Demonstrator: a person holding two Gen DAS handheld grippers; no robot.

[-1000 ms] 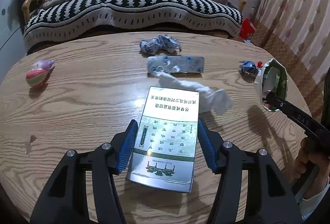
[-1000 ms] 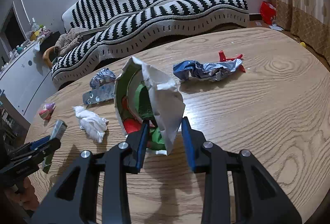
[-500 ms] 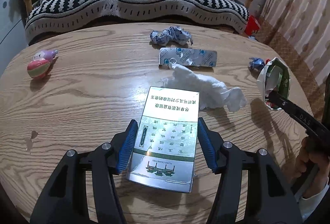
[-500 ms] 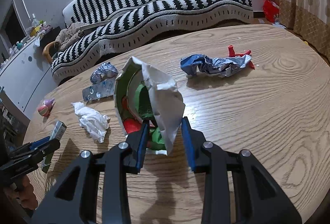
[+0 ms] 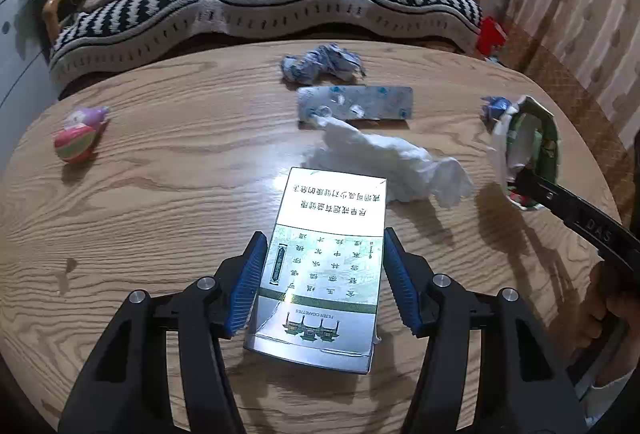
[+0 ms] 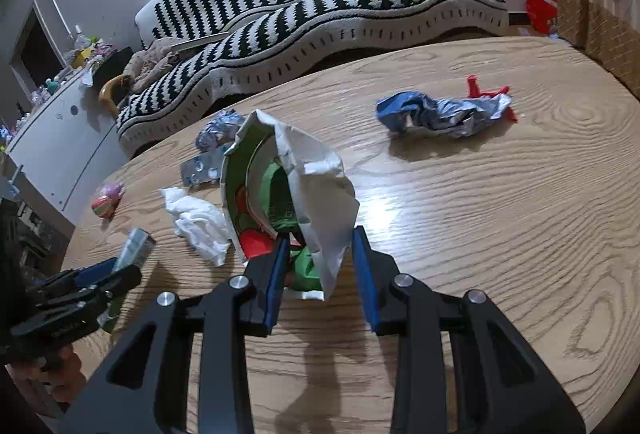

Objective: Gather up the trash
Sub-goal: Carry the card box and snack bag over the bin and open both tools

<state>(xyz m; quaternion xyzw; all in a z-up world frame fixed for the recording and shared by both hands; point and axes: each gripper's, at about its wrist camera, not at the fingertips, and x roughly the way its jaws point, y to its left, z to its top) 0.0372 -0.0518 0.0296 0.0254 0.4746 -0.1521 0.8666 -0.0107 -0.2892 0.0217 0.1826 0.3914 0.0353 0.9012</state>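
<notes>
Left gripper [image 5: 322, 280] clamping the light, stiff cigarette pack [image 5: 320, 266] by its long edges at lower centre, right gripper [image 6: 318, 270] pinching the crushable paper cup [image 6: 280, 194] at mid-frame, soft white tissue [image 5: 384, 166] lying beyond, likely needing a mid-bunch pinch.

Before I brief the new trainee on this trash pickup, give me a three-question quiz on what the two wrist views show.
1. True or false: the left tool holds a cigarette pack.
2. What does the right tool grip? A) tissue B) crushed paper cup C) blister pack
3. Fill in: the white tissue lies just in front of the silver ____ pack.

Key: 1 true. 2 B, the paper cup. 3 blister.
</notes>
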